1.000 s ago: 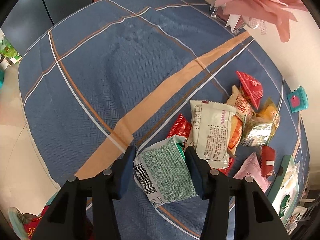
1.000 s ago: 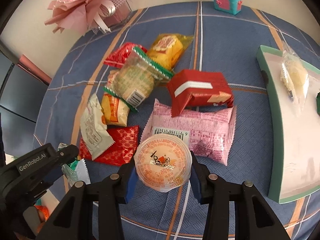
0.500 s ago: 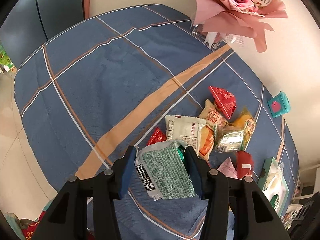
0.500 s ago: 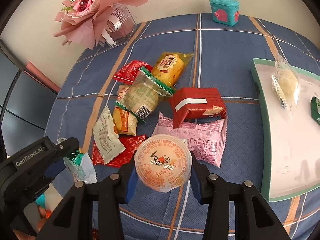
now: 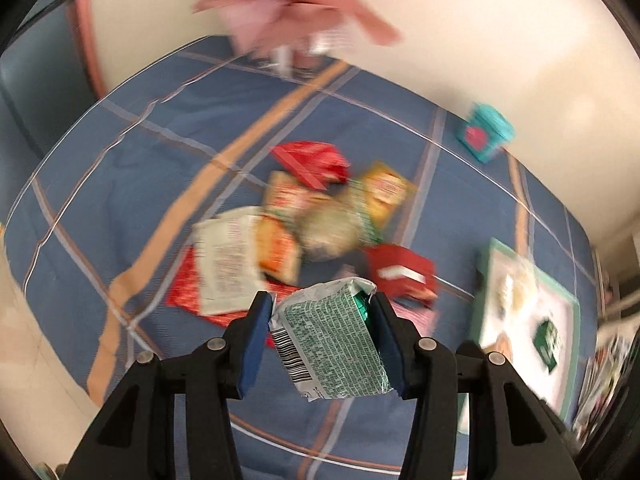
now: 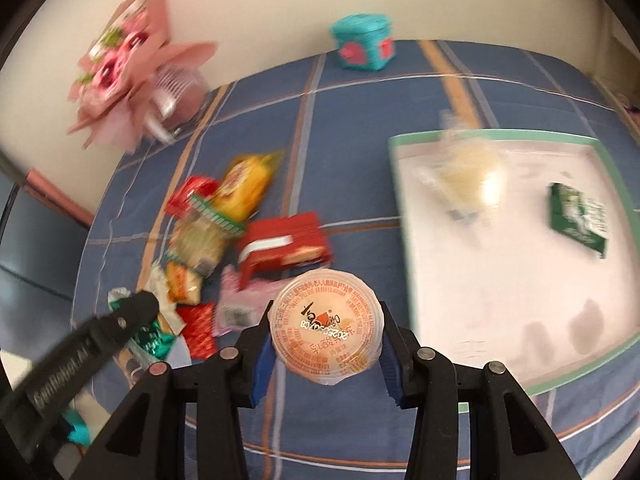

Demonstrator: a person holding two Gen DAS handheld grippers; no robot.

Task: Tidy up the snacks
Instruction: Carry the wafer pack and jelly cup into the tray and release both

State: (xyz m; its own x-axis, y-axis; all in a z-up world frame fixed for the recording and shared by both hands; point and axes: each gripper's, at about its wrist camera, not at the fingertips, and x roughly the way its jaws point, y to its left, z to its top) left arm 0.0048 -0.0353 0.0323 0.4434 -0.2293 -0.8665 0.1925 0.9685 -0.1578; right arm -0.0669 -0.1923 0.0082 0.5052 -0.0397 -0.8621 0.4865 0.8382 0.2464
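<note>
Both views swung toward tray, green packet between left gripper fingers.

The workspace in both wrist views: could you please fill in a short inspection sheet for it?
Surface: blue plaid tablecloth over the table.
Job's things: green packet in the left gripper; orange-lidded cup in the right gripper; loose snack pile on the cloth; white tray with green rim holding a clear-wrapped pastry and a dark green packet.
Clutter: pink bouquet; teal box.
Grippers: both shut on their snacks, held above the cloth.
Cables: nothing seen.
Surroundings: cream wall; views blurred.
</note>
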